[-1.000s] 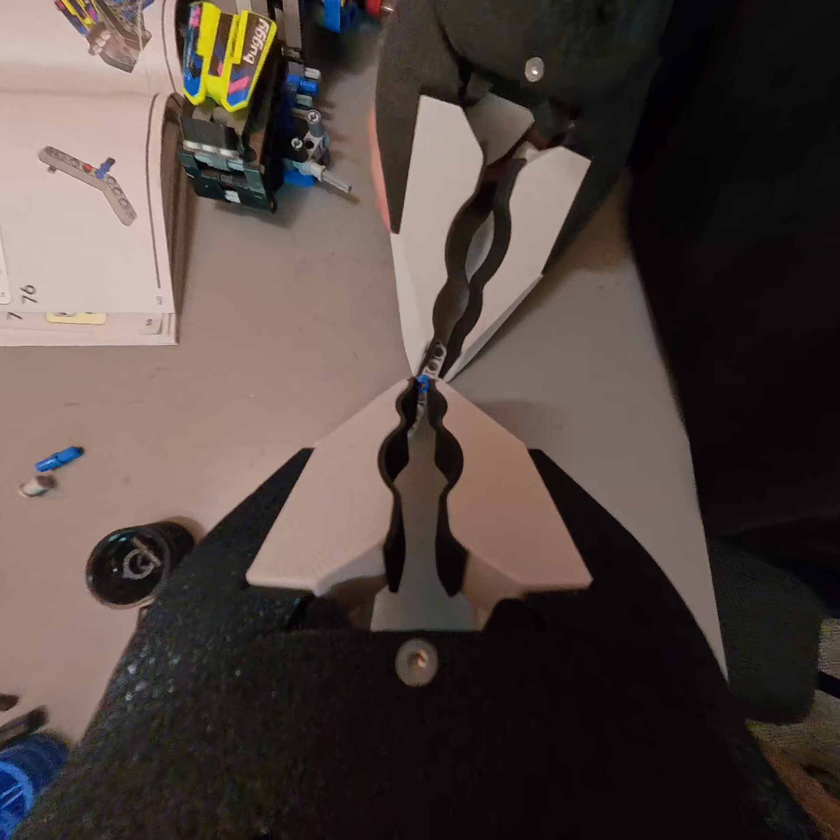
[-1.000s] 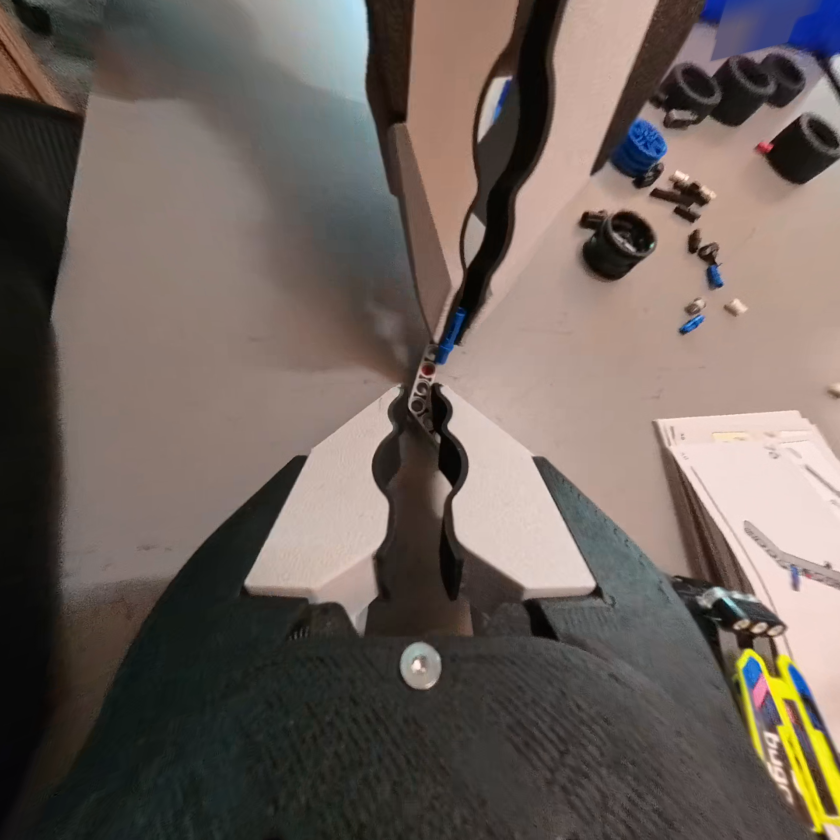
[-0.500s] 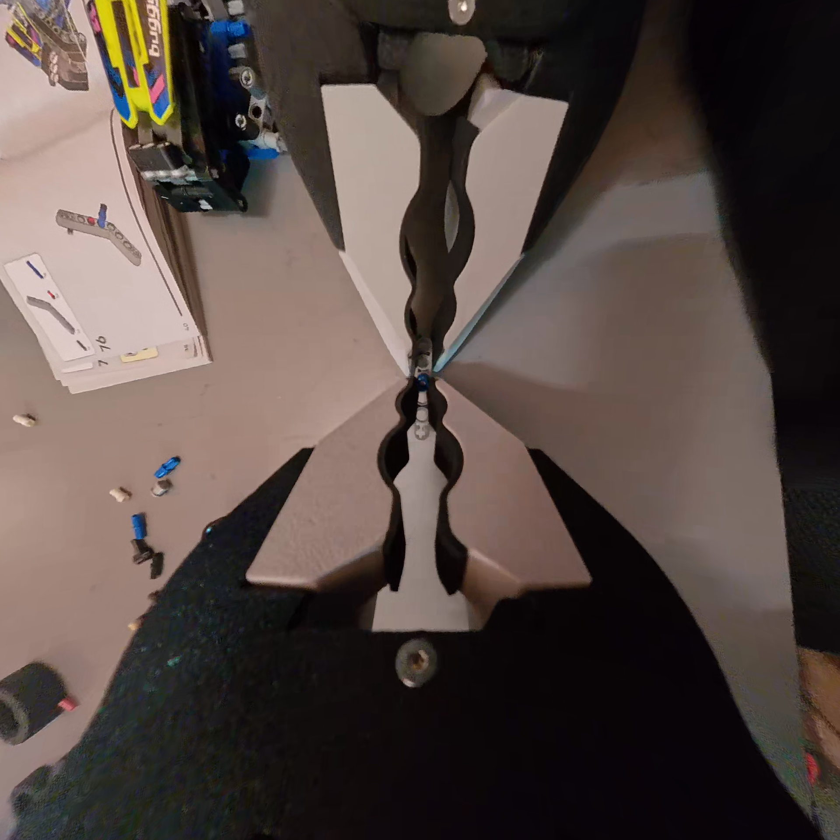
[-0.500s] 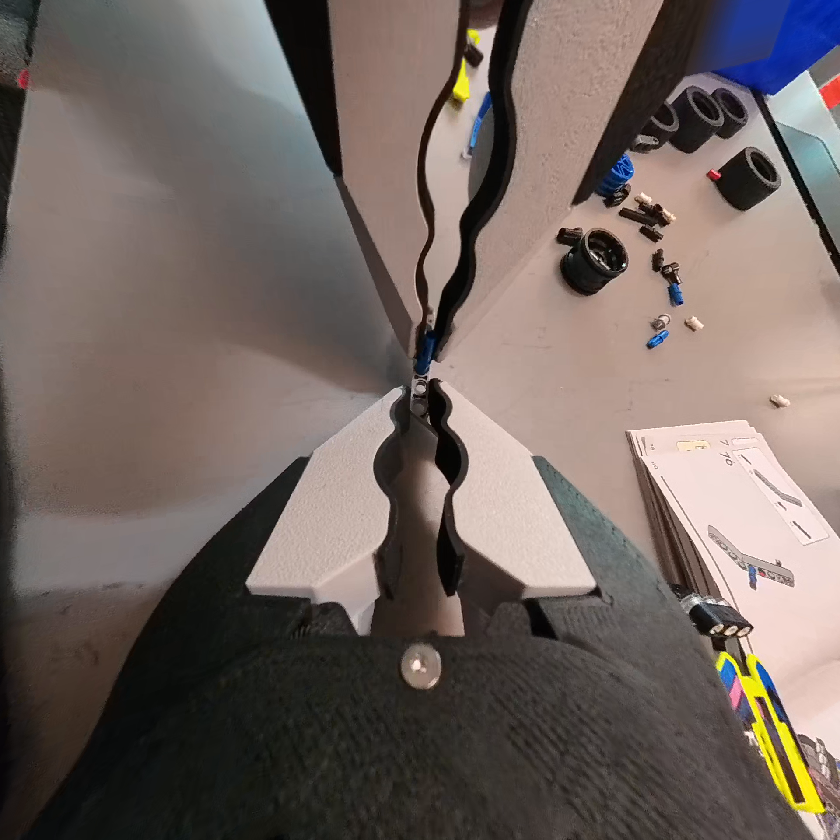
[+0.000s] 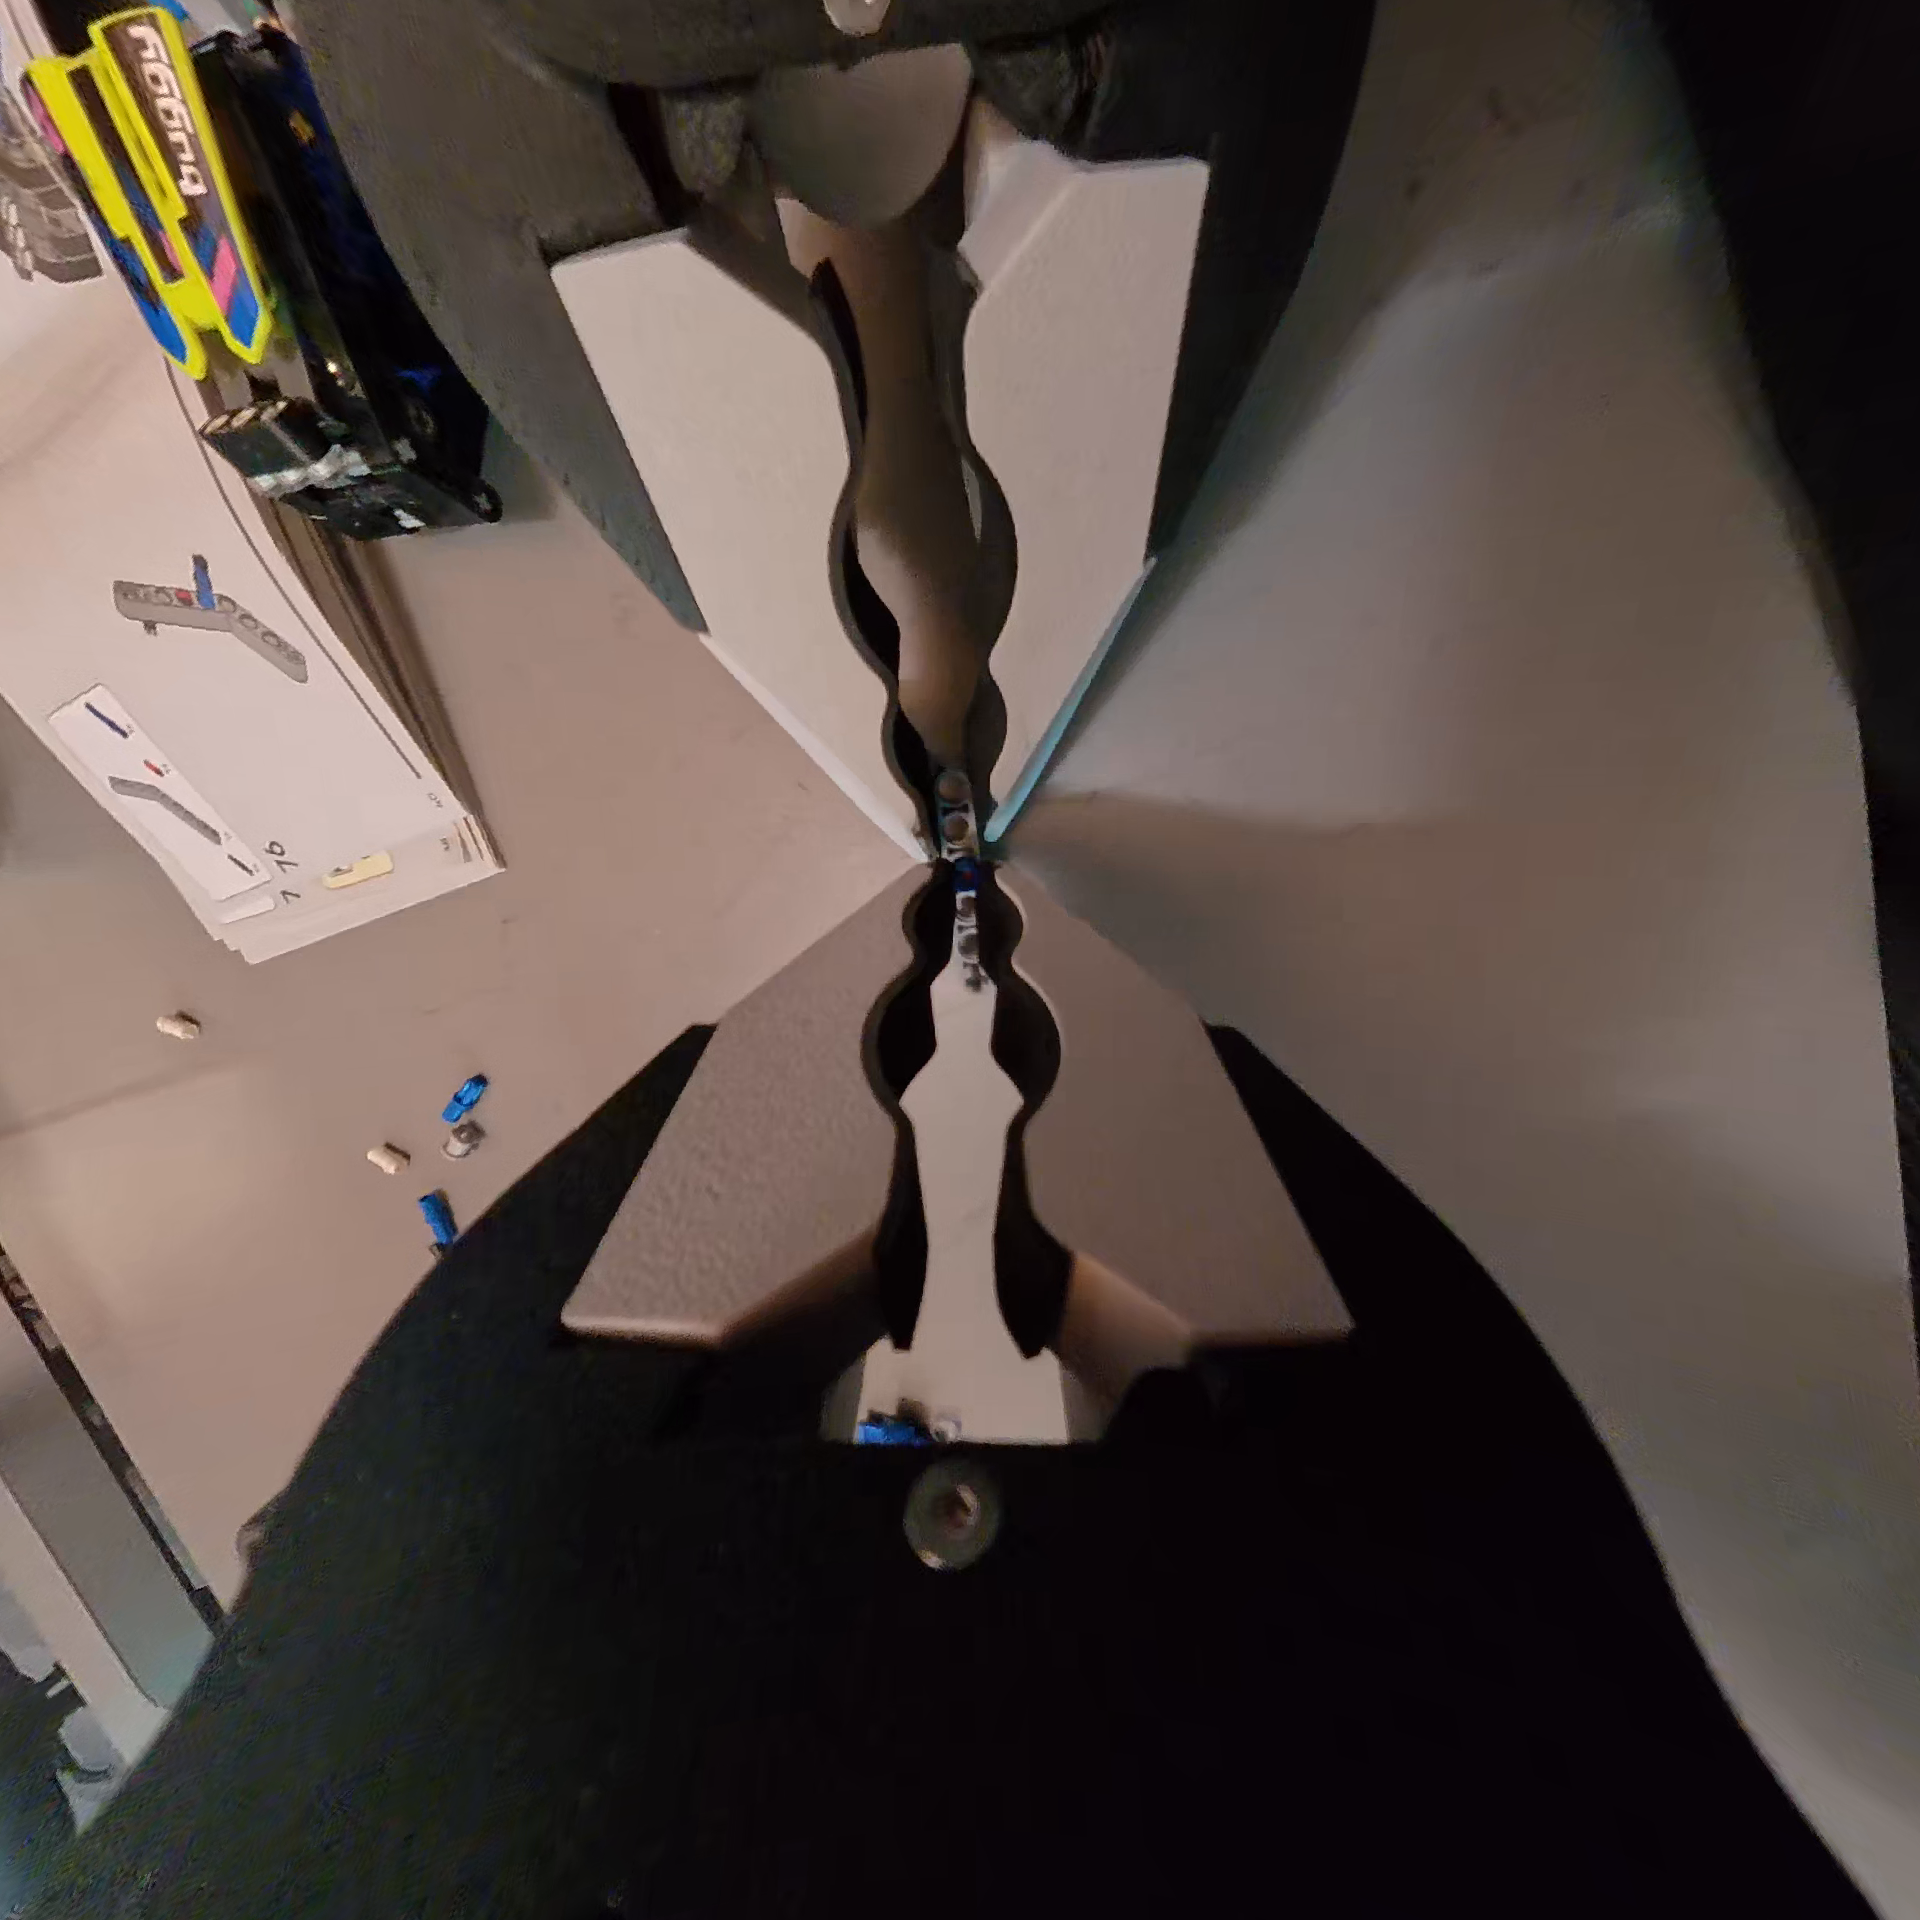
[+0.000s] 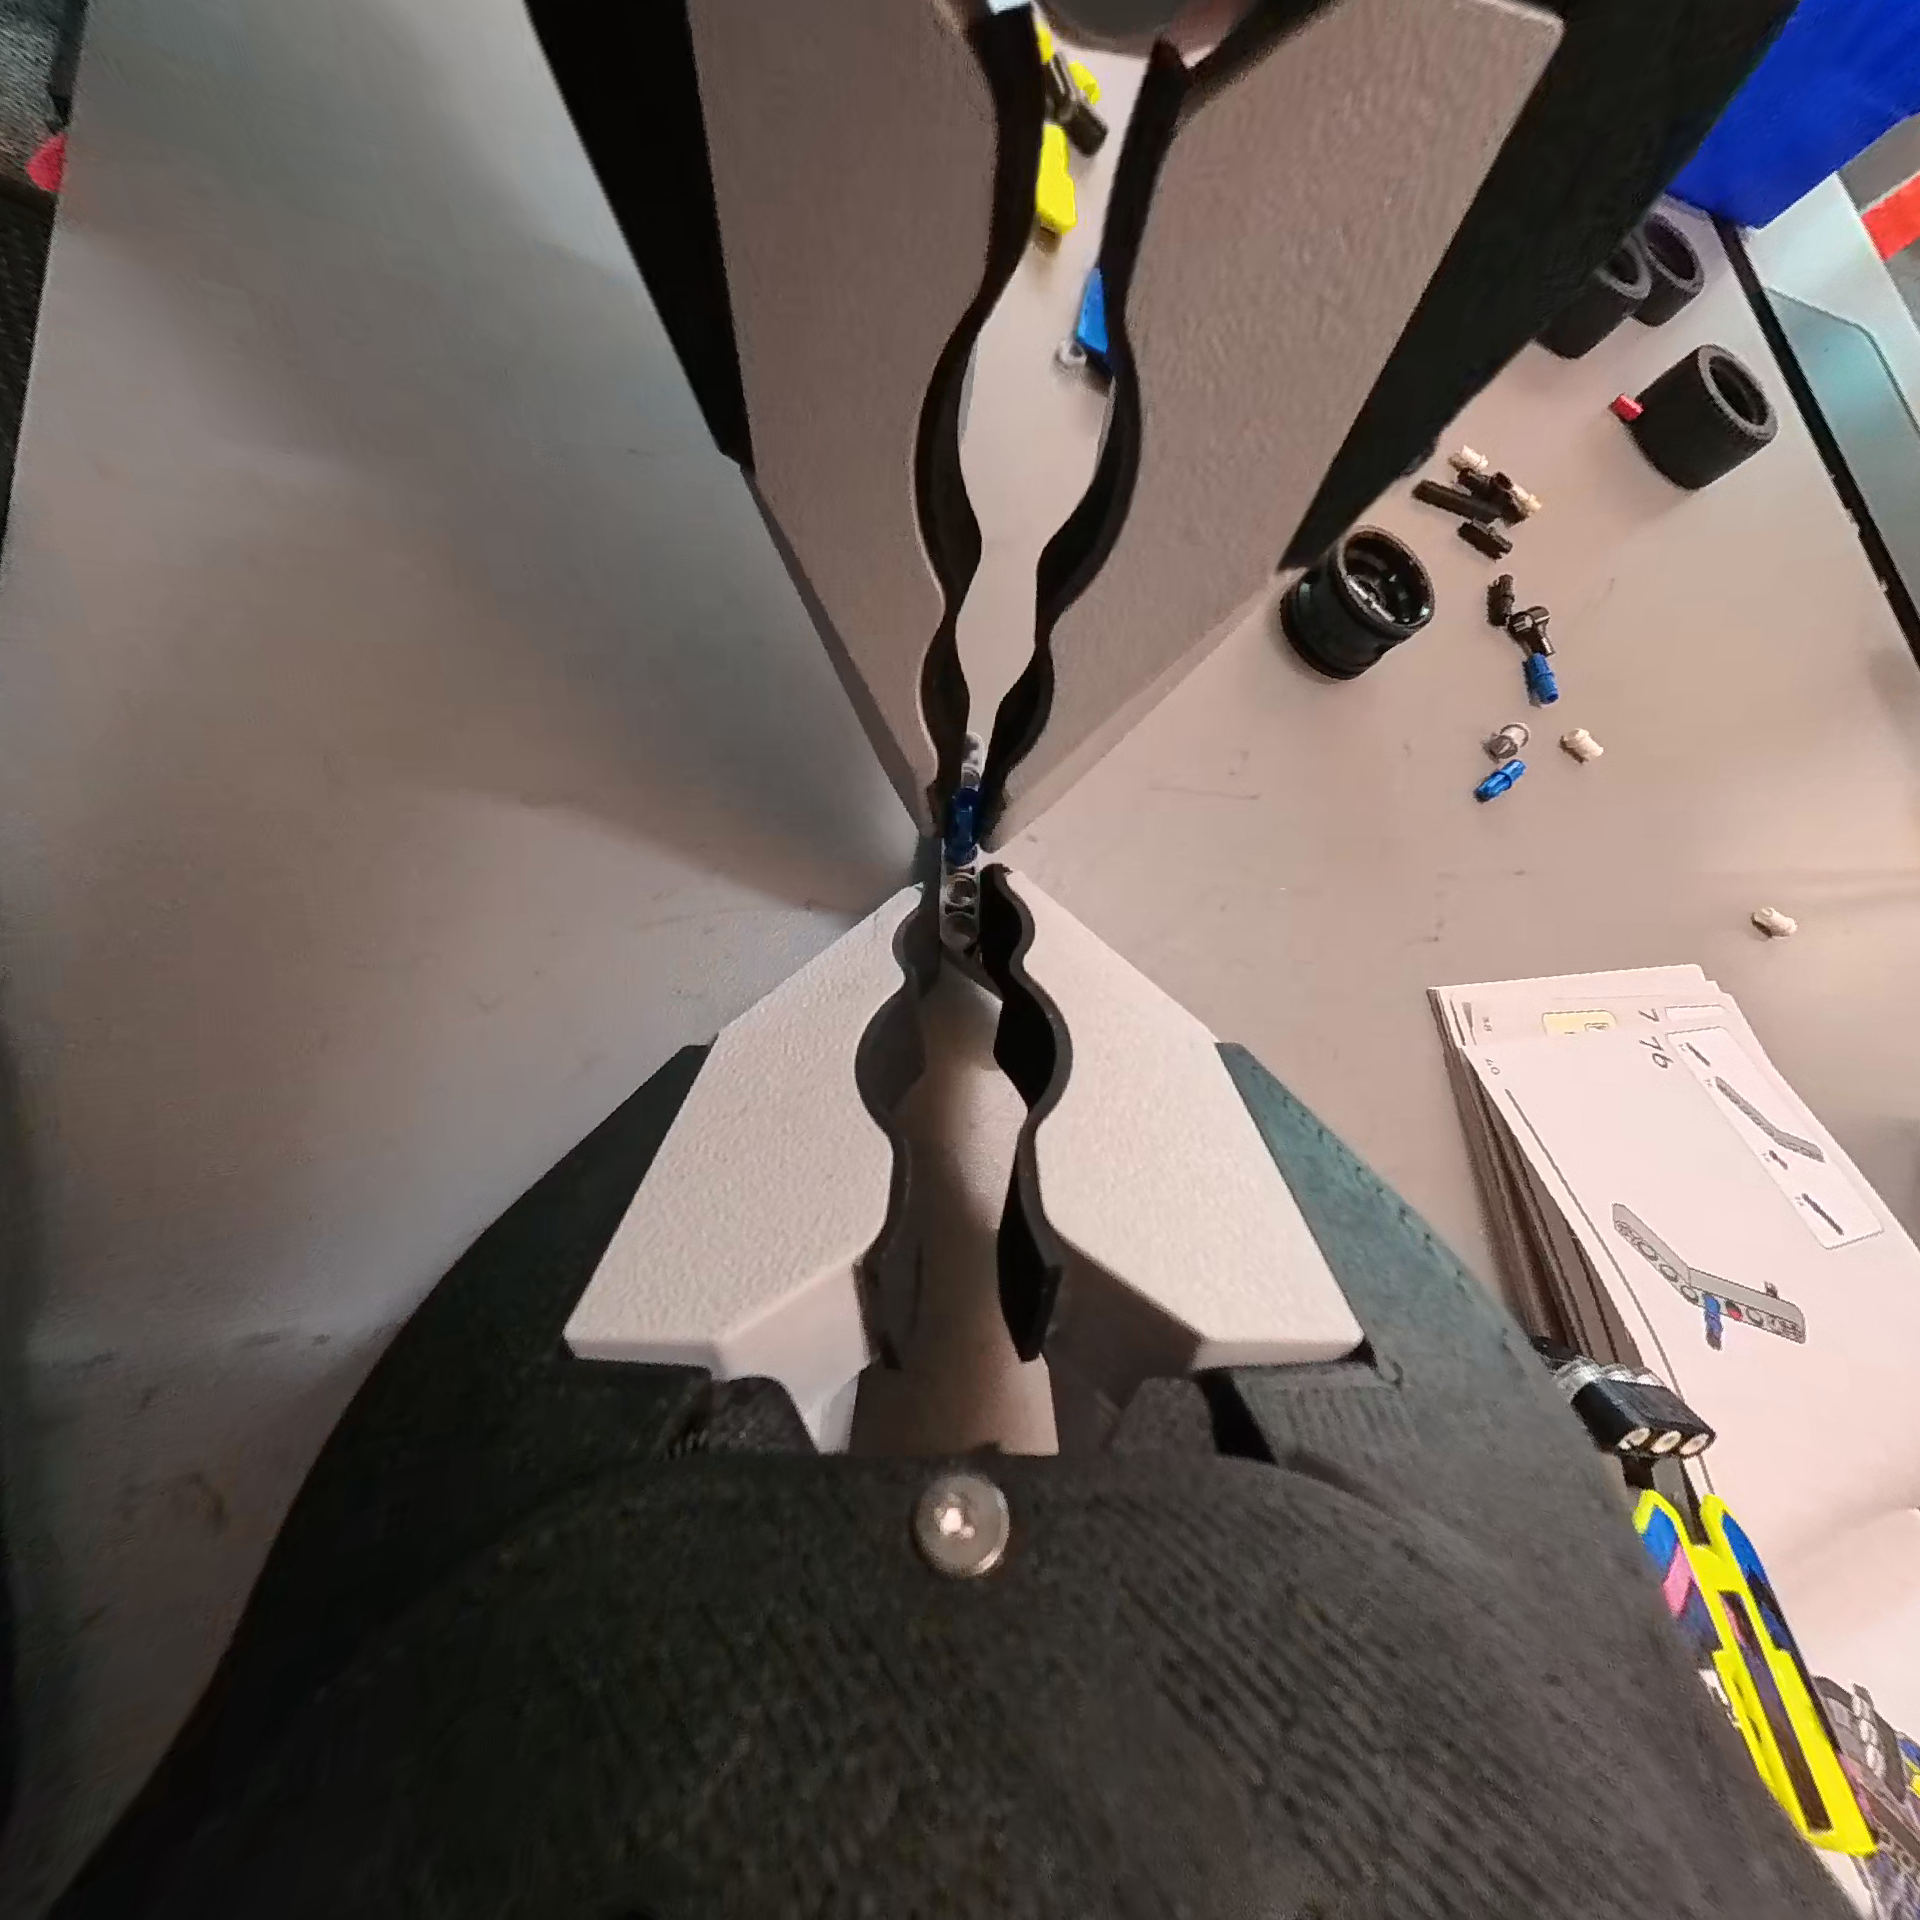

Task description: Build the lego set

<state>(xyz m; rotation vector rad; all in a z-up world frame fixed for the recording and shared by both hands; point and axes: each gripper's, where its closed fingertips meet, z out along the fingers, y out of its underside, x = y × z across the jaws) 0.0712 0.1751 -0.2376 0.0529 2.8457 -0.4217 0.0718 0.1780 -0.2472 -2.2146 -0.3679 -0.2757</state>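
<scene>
The two grippers are rotating together; the instruction booklet is swinging nearer the left gripper.

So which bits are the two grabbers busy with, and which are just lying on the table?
In the grabbers:
- blue pin, pinched by the left gripper
- grey holed beam, pinched by the right gripper

Lying about:
- instruction booklet
- black tyre
- black wheel rim
- loose blue pin
- yellow-and-blue model car

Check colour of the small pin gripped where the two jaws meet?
Blue pin, clearest in the right wrist view.
</scene>
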